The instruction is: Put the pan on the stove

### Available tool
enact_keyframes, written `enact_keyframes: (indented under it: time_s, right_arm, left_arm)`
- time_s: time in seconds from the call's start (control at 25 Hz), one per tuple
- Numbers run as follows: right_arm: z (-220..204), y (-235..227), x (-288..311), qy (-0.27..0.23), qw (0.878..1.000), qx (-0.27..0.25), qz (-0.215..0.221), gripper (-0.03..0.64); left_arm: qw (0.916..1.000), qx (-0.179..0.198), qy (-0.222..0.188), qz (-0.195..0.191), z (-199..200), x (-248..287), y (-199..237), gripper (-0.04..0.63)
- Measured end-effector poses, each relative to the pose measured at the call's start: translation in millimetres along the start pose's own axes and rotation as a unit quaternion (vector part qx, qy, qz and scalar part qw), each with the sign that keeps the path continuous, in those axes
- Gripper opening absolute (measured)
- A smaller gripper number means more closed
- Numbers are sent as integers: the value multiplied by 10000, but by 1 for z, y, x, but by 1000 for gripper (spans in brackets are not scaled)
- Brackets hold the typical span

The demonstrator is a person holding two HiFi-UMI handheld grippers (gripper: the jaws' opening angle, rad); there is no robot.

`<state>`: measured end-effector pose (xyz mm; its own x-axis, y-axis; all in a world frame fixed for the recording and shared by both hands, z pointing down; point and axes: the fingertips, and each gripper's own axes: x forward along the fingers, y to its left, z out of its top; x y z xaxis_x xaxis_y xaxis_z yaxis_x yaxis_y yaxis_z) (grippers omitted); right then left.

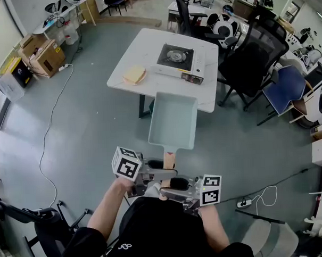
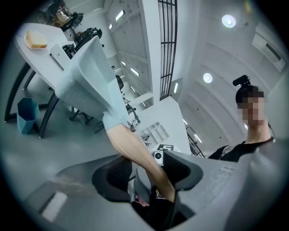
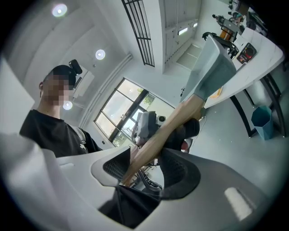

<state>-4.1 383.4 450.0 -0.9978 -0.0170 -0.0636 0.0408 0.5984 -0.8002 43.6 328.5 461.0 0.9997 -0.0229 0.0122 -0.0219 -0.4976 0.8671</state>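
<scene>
Pan (image 1: 173, 121), where is it?
– Held up in the air at six o'clock from the stove (image 1: 178, 59), by the desk's (image 1: 146, 48) near edge.
– And the claws?
– Left claw (image 2: 146, 170) and right claw (image 3: 146, 169) each pinch its wooden handle (image 1: 169, 158), facing one another.

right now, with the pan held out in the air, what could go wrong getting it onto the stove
1. The left gripper and right gripper hold only the wooden handle, so the long pan jutting out ahead may sag or twist in the grip.
2. The bread lies beside the stove on the table; a low approach from that side could knock it off.
</scene>
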Motion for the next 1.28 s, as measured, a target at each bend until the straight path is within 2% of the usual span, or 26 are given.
enact_keyframes:
  time_s: [0.44,0.68,0.96,1.28]
  right_arm:
    - [-7,1,9,21,9999,-50,-126,210]
    - [-11,1,9,-38,9998,-23,-168,212]
    - [2,-10,7,-26,9999,2,-111,212]
    - [31,-38,11,49,9999,96,-18,212]
  left_arm:
    - [9999,73,142,35,-7,-7,-1,216]
    - [9999,-6,168,17,-12,-7,-1,216]
    - [9999,-30,121,60,2,-5,10,216]
    - [9998,-125,3,151,35,-9,36,218]
